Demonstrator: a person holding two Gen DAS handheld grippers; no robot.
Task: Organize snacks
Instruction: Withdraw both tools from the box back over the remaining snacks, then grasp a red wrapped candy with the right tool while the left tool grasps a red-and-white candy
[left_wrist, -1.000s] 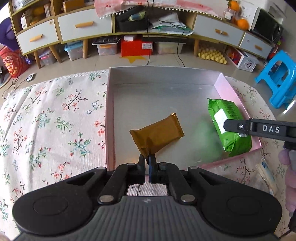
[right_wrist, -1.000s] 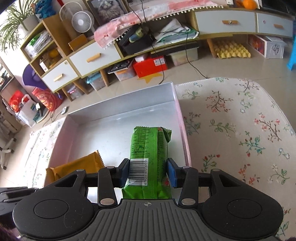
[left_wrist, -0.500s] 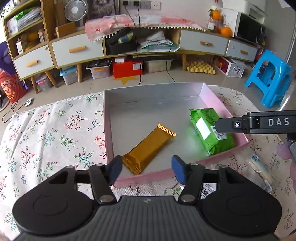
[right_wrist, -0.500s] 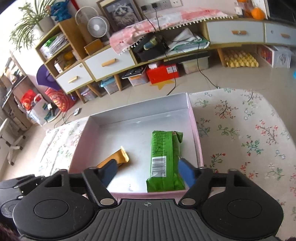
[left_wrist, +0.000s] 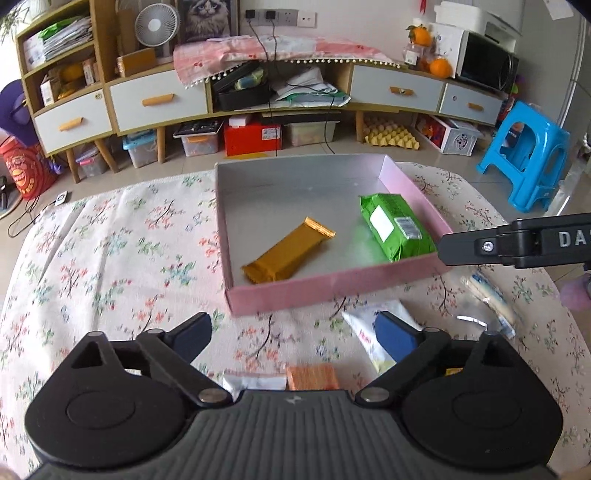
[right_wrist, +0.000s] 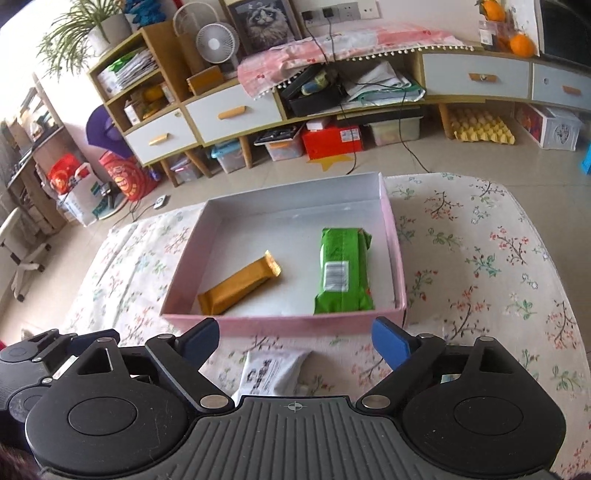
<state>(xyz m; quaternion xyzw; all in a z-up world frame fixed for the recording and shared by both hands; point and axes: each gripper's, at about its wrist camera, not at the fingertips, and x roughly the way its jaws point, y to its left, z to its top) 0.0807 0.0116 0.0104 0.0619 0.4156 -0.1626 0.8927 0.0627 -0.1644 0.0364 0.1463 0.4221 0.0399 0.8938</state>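
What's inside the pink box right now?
Inside the pink box lie two snacks, apart from each other: a gold bar and a green pack. Its near wall hides a strip of the floor, and anything under either pack is covered.

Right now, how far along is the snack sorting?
Done: gold bar and green pack lie flat in the pink box. In hand: nothing; left gripper and right gripper have just been opening, empty. Left: white packet, orange packet and clear packet on the cloth.
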